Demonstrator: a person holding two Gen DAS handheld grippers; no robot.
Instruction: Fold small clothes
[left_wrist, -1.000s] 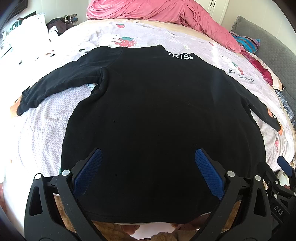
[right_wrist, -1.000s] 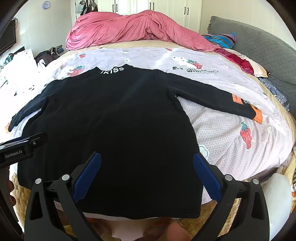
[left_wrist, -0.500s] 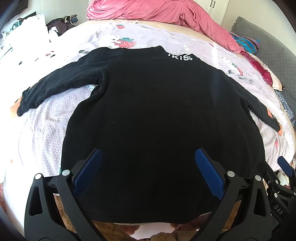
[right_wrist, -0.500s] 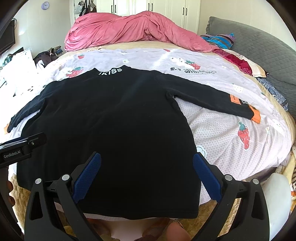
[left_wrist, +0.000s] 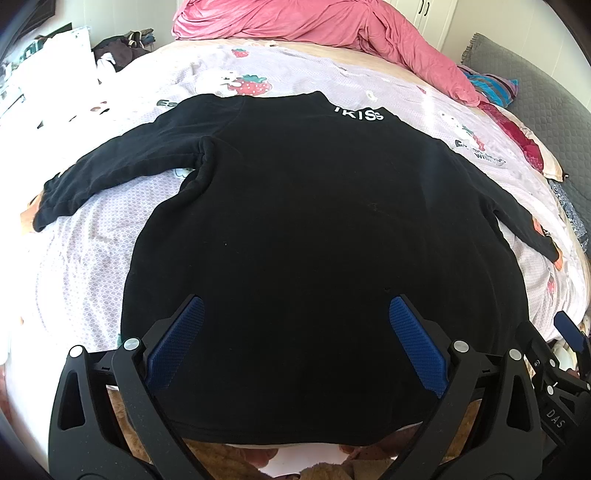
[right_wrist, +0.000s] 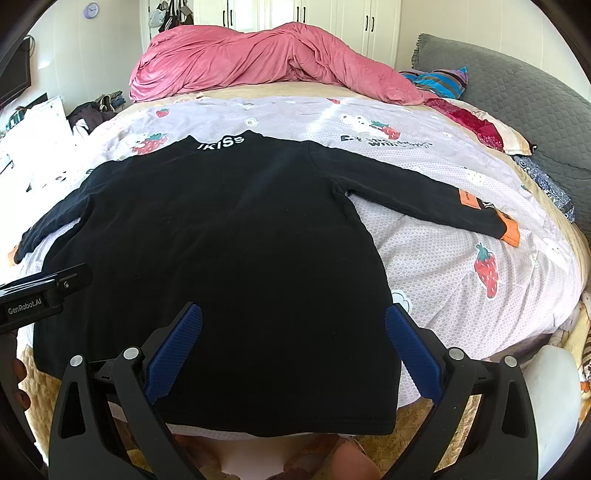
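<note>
- Nearest, the left gripper (left_wrist: 295, 343) and right gripper (right_wrist: 293, 347) hover over the hem with jaws spread wide, holding nothing; their bases are cut off at the frame bottom.
- Below the hem, something brown and fuzzy and pale shapes show, too cropped to identify.
- The black sweatshirt (right_wrist: 221, 258) lies flat on the bed (right_wrist: 461, 295), hem nearest, both sleeves stretched outward.
- The right sleeve (right_wrist: 424, 199) ends in an orange cuff; the left cuff (left_wrist: 40, 218) is partly lost in glare.
- White collar lettering (left_wrist: 358, 114) is only partly legible.
- Farthest, a pink duvet (right_wrist: 258, 62) lies heaped before white wardrobe doors.
</note>
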